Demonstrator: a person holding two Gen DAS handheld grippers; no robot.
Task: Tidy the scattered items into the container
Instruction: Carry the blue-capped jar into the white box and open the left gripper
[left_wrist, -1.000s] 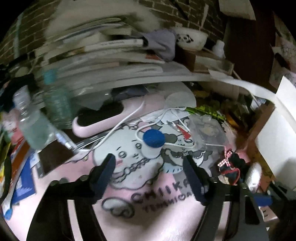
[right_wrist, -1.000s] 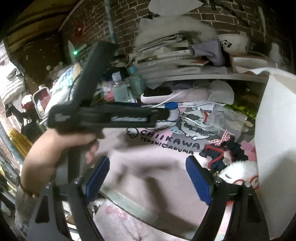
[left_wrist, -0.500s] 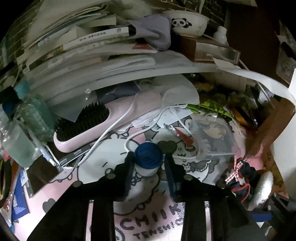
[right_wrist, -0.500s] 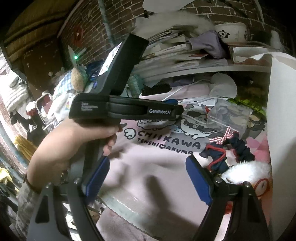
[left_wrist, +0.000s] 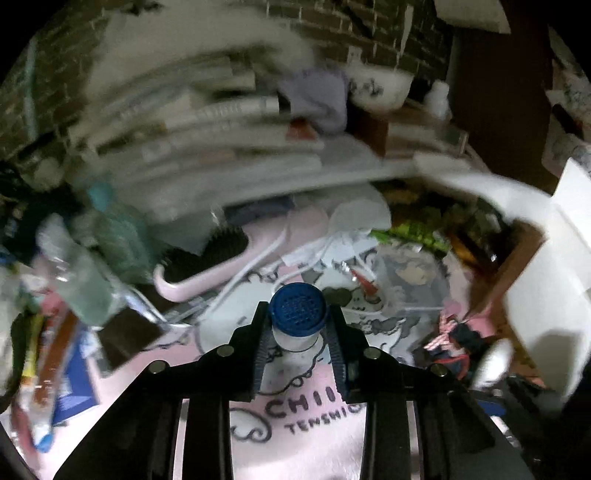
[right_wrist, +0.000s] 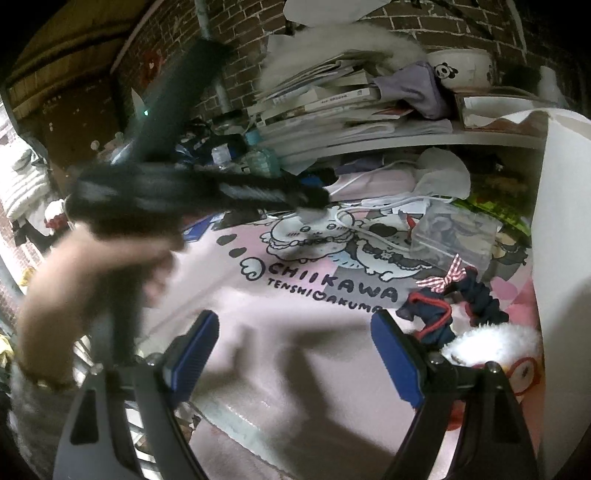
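Left hand-held gripper (left_wrist: 297, 332) clenched on a small white bottle with a blue cap (left_wrist: 298, 312), pads pressed against both of its sides, bottle upright and raised clear of the pink printed mat (left_wrist: 314, 443) on the tabletop. Much of the left wrist view smeared by blur. Beyond the bottle, a pink hairbrush (left_wrist: 207, 266) with a white cord trailing across it, and a clear plastic container (right_wrist: 456, 236) sitting on the mat to the right. Right hand-held gripper (right_wrist: 295, 354) released, blue pads wide apart with nothing between them, hanging above bare mat. Just right of it, a dark scrunchie with a red-checked bow (right_wrist: 454, 299) and something white and fluffy (right_wrist: 491, 343), possibly a plush toy. Person's hand (right_wrist: 92, 280) wrapped around the left tool's handle, blurred.
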